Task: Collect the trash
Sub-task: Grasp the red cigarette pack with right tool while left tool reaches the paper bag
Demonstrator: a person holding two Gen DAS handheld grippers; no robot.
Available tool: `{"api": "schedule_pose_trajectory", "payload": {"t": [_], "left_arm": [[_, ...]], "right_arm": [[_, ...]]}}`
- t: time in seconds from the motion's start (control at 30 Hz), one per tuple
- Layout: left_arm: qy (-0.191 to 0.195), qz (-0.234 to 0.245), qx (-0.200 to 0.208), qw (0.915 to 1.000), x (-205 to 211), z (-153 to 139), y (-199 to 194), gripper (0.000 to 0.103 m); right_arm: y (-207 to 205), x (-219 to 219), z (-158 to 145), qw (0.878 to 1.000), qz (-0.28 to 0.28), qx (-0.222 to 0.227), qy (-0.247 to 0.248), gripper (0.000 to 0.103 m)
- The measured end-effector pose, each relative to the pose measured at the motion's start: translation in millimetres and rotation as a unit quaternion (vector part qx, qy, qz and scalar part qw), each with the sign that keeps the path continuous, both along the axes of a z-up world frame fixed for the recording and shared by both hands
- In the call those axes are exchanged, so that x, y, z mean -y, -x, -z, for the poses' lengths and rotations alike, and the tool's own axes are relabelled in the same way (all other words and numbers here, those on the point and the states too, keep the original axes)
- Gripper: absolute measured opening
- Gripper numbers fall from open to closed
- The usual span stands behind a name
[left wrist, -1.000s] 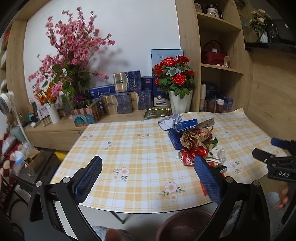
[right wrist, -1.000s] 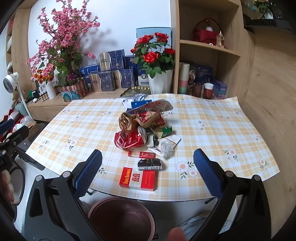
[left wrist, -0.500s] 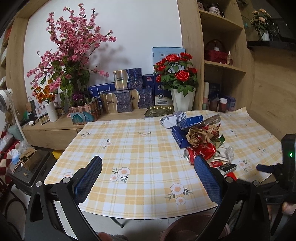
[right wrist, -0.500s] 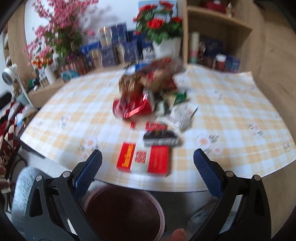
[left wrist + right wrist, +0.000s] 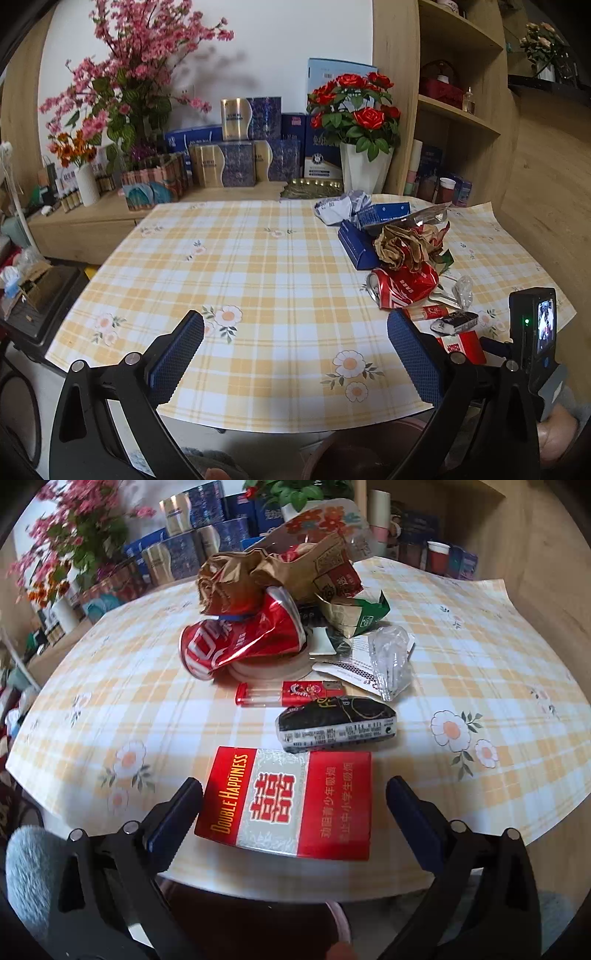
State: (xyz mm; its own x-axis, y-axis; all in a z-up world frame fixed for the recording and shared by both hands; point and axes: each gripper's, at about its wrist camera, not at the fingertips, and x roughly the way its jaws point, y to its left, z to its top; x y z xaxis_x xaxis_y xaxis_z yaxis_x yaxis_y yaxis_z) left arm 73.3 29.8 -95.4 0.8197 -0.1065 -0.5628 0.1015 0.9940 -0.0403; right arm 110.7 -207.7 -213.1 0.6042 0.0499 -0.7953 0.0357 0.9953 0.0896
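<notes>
Wooden shelving and a low sideboard crowded with glossy blue and gold boxes and artificial flowers back the worktop [image 5: 258,258], which is covered by a smooth yellow-and-white plaid cloth printed with daisies. Trash is heaped toward the worktop's right side: a crushed red drink can [image 5: 240,642] of dented metal lying on its side, crumpled brown paper bag [image 5: 266,572] bunched on top of it, a folded green-and-tan carton [image 5: 354,613], a crinkled clear plastic wrapper [image 5: 391,657], a slim red lighter [image 5: 291,693] and a small black foil packet [image 5: 336,720] with white print. Nearest the worktop edge lies a flat red-and-white cigarette pack [image 5: 288,805], rectangular and glossy, face up. What the heap rests on is hard to make out; only a pale round rim shows under the can. A dark reddish bin [image 5: 258,923] below the edge is mostly cut off by the gripper frames. The right hand-held gripper [image 5: 293,819] is spread wide, its textured blue pads to either side of the cigarette pack's near end; whether either pad touches the pack cannot be told, and it grips nothing. The left hand-held gripper [image 5: 295,358] is likewise wide apart and empty, held over bare cloth near the front edge, well apart from the heap.
</notes>
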Motion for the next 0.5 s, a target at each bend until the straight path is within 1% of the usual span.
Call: {"api": "schedule_pose_trajectory", "payload": {"t": [0.17, 0.3, 0.4, 0.5], "left_arm": [[0.020, 0.004, -0.020, 0.9996, 2, 8, -8, 0.097], [0.025, 0.003, -0.027, 0.9993, 3, 13, -13, 0.097], [0.026, 0.003, -0.035, 0.9990, 3, 16, -16, 0.097], [0.031, 0.003, -0.041, 0.9987, 4, 19, -19, 0.097]], "right_arm": [[-4, -4, 2, 1.000, -0.014, -0.007, -0.016, 0.097], [-6, -6, 3, 0.999, -0.019, -0.012, -0.034, 0.097], [-8, -9, 6, 0.999, -0.020, -0.019, -0.030, 0.097], [-10, -13, 11, 0.999, -0.022, -0.032, -0.013, 0.097]]}}
